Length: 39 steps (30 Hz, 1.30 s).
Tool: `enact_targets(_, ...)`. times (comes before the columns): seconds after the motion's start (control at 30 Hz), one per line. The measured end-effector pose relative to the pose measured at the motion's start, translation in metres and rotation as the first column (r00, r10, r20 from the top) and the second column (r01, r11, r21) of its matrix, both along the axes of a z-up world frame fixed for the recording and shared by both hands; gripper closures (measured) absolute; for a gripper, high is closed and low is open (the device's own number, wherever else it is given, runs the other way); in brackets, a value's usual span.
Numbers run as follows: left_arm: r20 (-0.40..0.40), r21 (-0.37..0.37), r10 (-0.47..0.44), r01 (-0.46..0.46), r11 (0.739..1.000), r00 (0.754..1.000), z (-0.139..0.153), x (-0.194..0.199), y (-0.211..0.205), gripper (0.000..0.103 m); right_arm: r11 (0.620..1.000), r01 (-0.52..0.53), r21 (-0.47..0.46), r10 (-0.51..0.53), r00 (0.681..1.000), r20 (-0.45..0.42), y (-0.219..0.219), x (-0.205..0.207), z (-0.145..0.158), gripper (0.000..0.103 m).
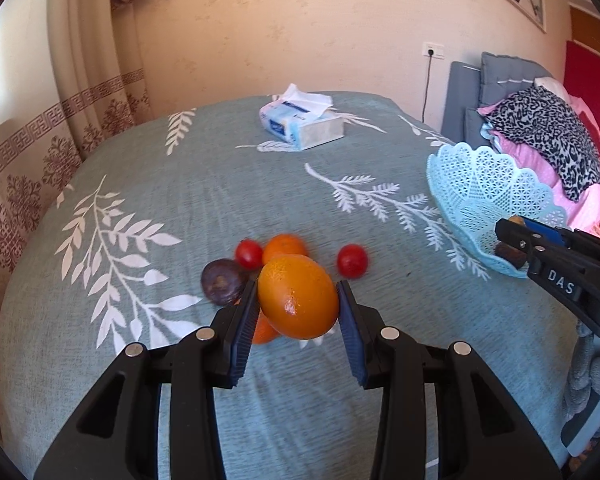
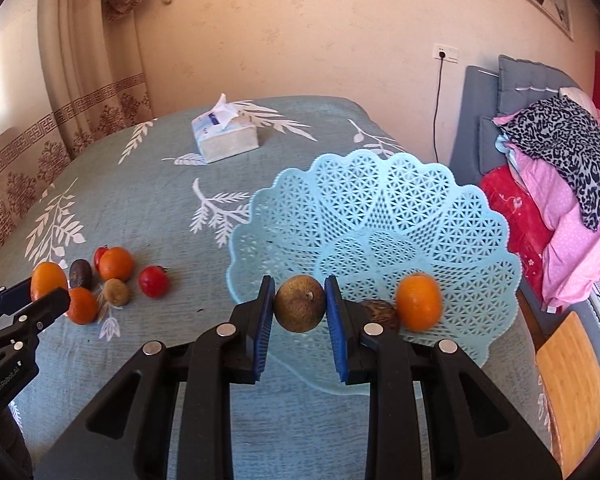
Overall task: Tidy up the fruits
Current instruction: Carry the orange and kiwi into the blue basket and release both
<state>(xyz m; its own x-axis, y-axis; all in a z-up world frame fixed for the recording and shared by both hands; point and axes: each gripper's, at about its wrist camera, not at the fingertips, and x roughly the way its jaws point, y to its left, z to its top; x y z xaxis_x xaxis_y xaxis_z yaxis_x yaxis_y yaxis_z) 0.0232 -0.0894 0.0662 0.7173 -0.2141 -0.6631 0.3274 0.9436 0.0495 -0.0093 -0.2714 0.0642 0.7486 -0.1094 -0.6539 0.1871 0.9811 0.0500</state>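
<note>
Your left gripper [image 1: 298, 300] is clamped on a large, smooth orange [image 1: 298, 297] held above the teal leaf-print tablecloth [image 1: 180, 184], and your right gripper [image 2: 300, 304] is clamped on a round, brownish rough-skinned fruit [image 2: 300, 303] at the near rim of the pale blue lattice plastic basket [image 2: 380, 216]. Inside that basket lie a second orange [image 2: 419, 301] and a brown fruit [image 2: 382, 312] partly hidden behind the right finger. On the cloth to the left wait two mandarins [image 2: 116, 263], a dark purple plum [image 2: 80, 273], another brownish fruit [image 2: 116, 291] and two red cherry tomatoes [image 2: 153, 281].
</note>
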Motion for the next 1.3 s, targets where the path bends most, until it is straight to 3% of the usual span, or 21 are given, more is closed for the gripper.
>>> enact_targets(0.17, 0.009, 0.009, -0.032, 0.032, 0.999, 0.999, 0.004, 0.003, -0.019, 0.064, 0.999, 0.035, -0.015, -0.034, 0.999, 0.013, -0.011, -0.002, -0.001, 0.076)
enact_targets(0.3, 0.016, 0.014, -0.058, 0.058, 0.998, 0.998, 0.007, 0.006, -0.034, 0.064, 0.998, 0.060, -0.016, -0.060, 0.998, 0.028, -0.020, -0.005, 0.000, 0.068)
enact_targets(0.77, 0.024, 0.001, -0.141, 0.141, 0.990, 0.990, 0.018, 0.023, -0.089, 0.064, 0.993, 0.117, -0.018, -0.116, 0.992, 0.056, -0.043, -0.013, 0.004, 0.067)
enact_targets(0.87, 0.019, -0.006, -0.166, 0.166, 0.986, 0.986, 0.018, 0.028, -0.102, 0.064, 0.991, 0.132, -0.015, -0.131, 0.989, 0.066, -0.047, -0.016, 0.006, 0.059)
enact_targets(1.3, -0.026, -0.042, -0.245, 0.244, 0.969, 0.969, 0.006, 0.050, -0.142, 0.063, 0.984, 0.176, -0.004, -0.176, 0.982, 0.066, -0.062, -0.021, 0.004, 0.058)
